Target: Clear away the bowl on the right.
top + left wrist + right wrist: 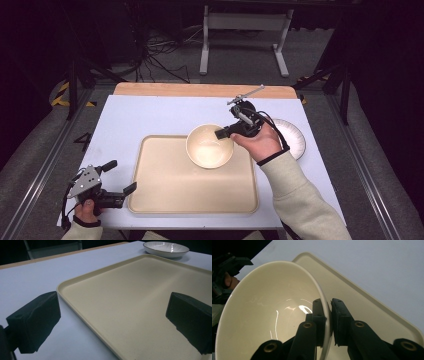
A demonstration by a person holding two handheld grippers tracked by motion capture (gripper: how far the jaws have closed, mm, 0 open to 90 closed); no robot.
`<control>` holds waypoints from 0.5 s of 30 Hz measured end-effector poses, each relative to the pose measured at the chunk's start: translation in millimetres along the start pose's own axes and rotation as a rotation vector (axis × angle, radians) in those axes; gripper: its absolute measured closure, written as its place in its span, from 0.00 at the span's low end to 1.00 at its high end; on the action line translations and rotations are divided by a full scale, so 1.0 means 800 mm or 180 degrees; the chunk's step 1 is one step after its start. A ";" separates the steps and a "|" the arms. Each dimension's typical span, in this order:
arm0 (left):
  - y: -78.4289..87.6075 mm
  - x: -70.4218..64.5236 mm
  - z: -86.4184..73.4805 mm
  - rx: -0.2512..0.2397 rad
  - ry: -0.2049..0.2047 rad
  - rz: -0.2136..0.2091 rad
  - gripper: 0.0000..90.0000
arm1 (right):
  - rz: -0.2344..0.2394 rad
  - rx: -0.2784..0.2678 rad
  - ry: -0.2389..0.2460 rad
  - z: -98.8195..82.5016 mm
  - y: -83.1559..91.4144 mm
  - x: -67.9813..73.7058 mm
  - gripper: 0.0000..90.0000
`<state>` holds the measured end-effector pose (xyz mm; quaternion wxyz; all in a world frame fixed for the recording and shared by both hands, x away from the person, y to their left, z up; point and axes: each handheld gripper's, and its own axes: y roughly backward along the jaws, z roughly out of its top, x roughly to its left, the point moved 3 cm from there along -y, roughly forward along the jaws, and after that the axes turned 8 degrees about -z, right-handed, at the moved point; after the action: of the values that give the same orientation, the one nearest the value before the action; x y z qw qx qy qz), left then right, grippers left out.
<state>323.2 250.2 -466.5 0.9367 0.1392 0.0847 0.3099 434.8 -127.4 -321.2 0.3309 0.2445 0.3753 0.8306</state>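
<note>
Now right claw [223,133] clamping bowl [209,145] rim at 3 o'clock, bowl sitting over tray [165,200] far-right corner. Left claw [121,176] idling open at tray's 9 o'clock; right hand nearer.

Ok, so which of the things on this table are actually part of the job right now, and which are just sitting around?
In the job:
- cream bowl, pinched at its rim
- right gripper, shut on that rim
- beige tray, under the bowl

Lying about:
- white plate, on the table to the right of the tray
- left gripper, open at the tray's left edge, holding nothing
</note>
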 end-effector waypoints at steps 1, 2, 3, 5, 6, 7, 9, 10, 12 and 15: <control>0.000 0.000 0.000 -0.0001 0.0002 -0.0001 0.00 | 0.0016 -0.0004 0.0005 0.000 -0.001 0.001 0.91; 0.000 0.000 0.000 -0.0001 0.0002 -0.0001 0.00 | 0.0016 -0.0004 0.0005 0.000 -0.001 0.001 0.91; 0.000 0.000 0.000 -0.0003 0.0003 -0.0003 0.00 | 0.0056 -0.0022 0.0006 0.002 -0.006 0.005 0.91; 0.000 0.000 0.000 -0.0002 0.0002 -0.0004 0.00 | 0.0065 -0.0027 0.0000 0.002 -0.007 0.006 0.91; 0.000 0.000 0.000 -0.0003 0.0001 -0.0006 0.00 | 0.0089 -0.0032 -0.0009 0.002 -0.011 0.007 0.91; 0.000 0.000 0.000 -0.0005 0.0001 -0.0007 0.00 | 0.0104 -0.0023 -0.0015 0.002 -0.015 0.008 0.91; 0.000 0.000 0.000 -0.0003 -0.0009 -0.0009 0.00 | 0.0115 0.0004 -0.0008 0.001 -0.022 0.011 0.91; 0.000 0.000 0.000 -0.0007 -0.0010 -0.0013 0.00 | 0.0121 0.0019 -0.0006 0.001 -0.025 0.012 0.91; 0.001 0.000 0.000 -0.0002 -0.0003 -0.0022 0.00 | 0.0141 0.0049 -0.0008 -0.001 -0.035 0.013 0.91; 0.001 0.000 0.000 -0.0004 -0.0010 -0.0010 0.00 | 0.0156 0.0085 -0.0015 -0.003 -0.045 0.014 0.91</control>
<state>323.0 250.5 -466.1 0.9374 0.1388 0.0833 0.3083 439.1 -102.3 -349.1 0.3081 0.2600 0.3794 0.8328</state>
